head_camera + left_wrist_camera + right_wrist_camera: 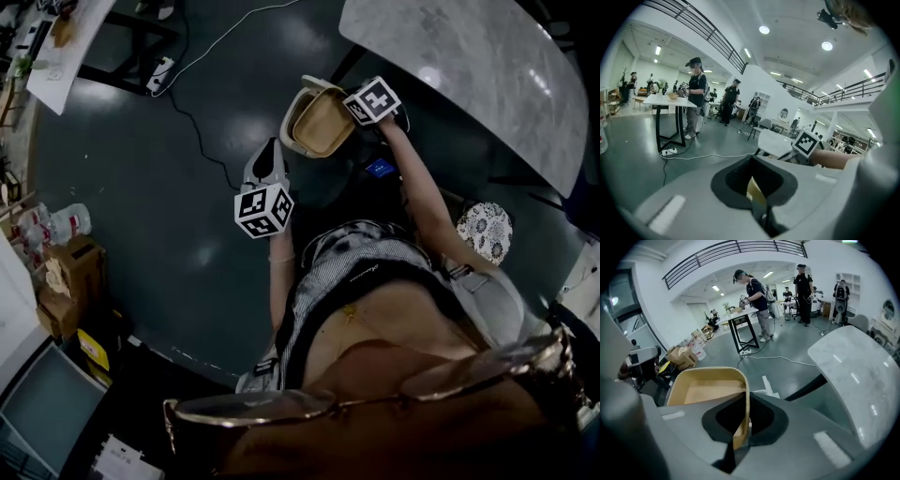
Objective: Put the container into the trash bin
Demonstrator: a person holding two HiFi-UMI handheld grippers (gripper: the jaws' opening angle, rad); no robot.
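A tan, shallow container [319, 122] hangs in the air over the dark floor, held from both sides. In the right gripper view my right gripper [740, 427] is shut on the container's [710, 390] right wall. The wall stands upright between the jaws, with the open inside facing left. From the head view that right gripper [347, 120] reaches in under its marker cube. My left gripper [279, 145] meets the container's left edge. A thin tan sliver of the container [756, 192] sits pinched between the left gripper's [759, 208] jaws. I cannot make out a trash bin.
A white marble table [487, 66] stands at the upper right, close to the container. A cable and power strip [161, 70] lie on the floor at the far left. Cardboard boxes [66, 281] and bottles [56, 225] line the left side. Several people [696, 93] stand at a distant table.
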